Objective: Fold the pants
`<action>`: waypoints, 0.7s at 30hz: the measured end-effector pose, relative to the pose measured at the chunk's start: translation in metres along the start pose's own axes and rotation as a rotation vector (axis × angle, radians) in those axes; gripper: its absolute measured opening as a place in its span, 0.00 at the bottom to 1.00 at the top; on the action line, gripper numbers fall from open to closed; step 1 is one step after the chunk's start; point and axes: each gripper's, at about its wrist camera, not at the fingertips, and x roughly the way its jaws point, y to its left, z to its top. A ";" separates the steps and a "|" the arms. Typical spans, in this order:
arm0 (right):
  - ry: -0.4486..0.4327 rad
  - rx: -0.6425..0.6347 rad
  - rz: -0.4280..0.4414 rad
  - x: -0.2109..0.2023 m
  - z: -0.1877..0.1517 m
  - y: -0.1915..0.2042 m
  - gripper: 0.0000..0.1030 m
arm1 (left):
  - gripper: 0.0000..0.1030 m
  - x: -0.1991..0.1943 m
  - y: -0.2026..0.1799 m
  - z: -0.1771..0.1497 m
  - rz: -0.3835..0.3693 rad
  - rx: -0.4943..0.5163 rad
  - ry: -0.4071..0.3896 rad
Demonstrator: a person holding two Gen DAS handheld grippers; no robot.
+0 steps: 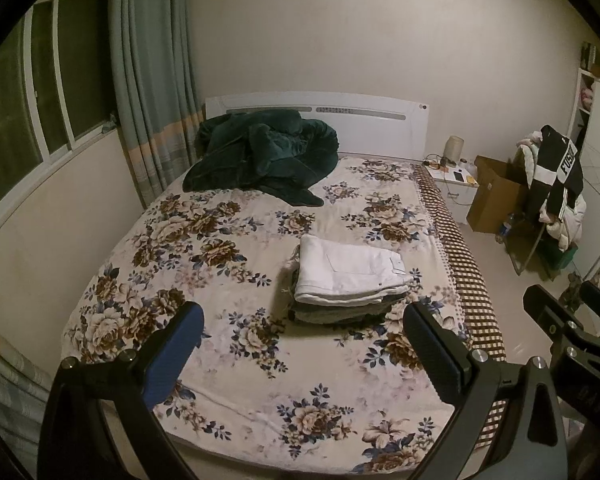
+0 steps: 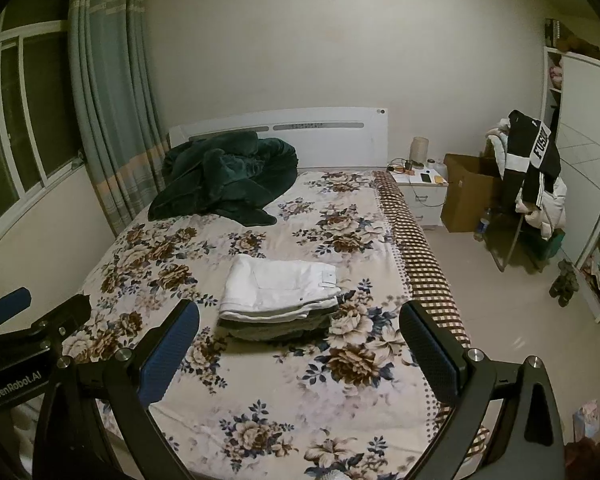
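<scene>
Pants: white pants [image 1: 350, 276] lie folded on top of a small stack of darker folded clothes, on the flowered bed [image 1: 204, 232].
Handling: judged soft, limp and light; best taken by a folded edge, or lifted from under the stack.
Left gripper [image 1: 304, 354]: fingers spread wide, holding nothing.
Right gripper [image 2: 300, 354]: fingers spread wide, holding nothing.
Position: both hover apart from the pants, which lie beyond the fingertips.
</scene>
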 end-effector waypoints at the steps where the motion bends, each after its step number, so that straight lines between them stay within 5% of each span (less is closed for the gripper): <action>1: 0.001 0.000 0.000 0.000 0.000 0.000 0.99 | 0.99 0.000 0.000 0.000 0.000 0.002 0.001; 21: 0.026 0.004 0.005 0.006 -0.011 -0.003 0.99 | 0.99 -0.008 -0.001 -0.007 0.002 0.001 0.018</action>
